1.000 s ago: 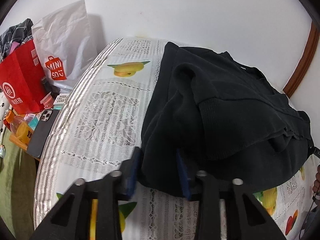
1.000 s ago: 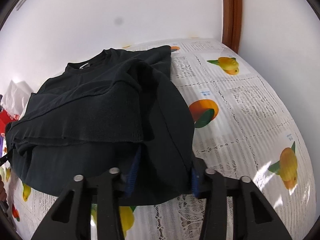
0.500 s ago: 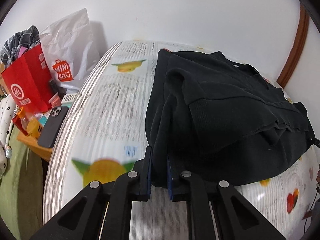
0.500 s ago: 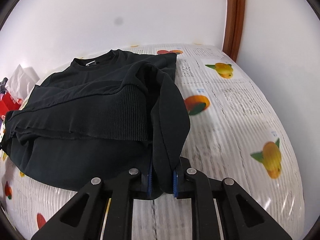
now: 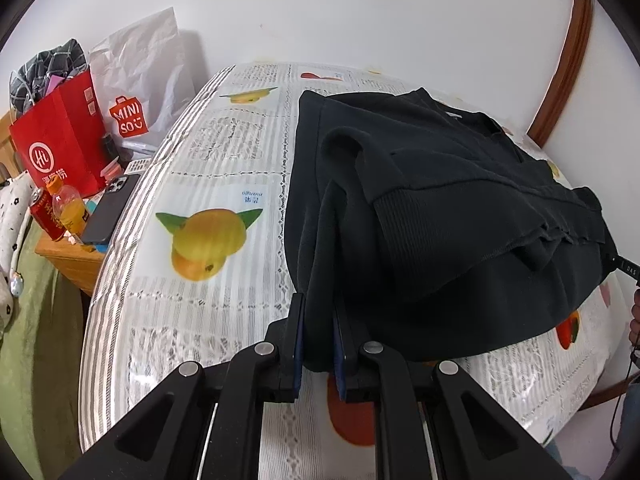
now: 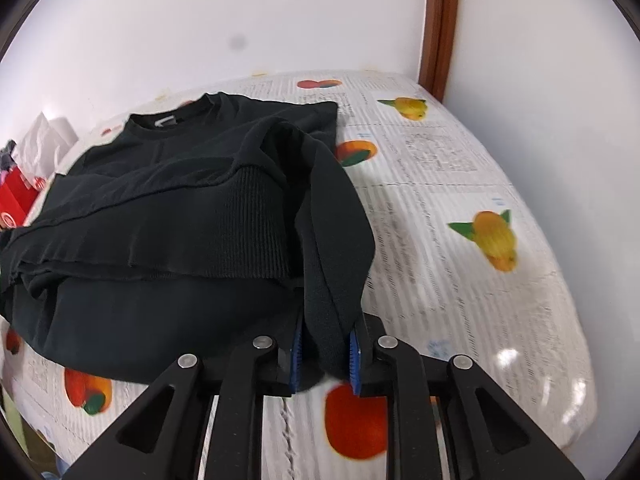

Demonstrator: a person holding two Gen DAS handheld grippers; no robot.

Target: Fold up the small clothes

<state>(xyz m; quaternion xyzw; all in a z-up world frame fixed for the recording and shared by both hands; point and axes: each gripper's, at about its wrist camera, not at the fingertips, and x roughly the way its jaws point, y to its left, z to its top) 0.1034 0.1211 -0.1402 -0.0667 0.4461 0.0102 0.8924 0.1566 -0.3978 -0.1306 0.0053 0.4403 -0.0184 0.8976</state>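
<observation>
Lifted since before: black sweatshirt (image 5: 460,216) hem raised off fruit-print tablecloth (image 5: 208,184), pinched by left gripper (image 5: 318,344) and right gripper (image 6: 325,350).

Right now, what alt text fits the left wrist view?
The left hand-held gripper is shut on the near edge of a black sweatshirt, partly folded on a fruit-print tablecloth. Left of the table stand a red bag, a white Miniso bag and a phone.

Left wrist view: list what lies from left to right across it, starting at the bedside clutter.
Red paper bag → orange drink bottle → black phone → mango print → left gripper → black sweater → wooden door frame.
</observation>
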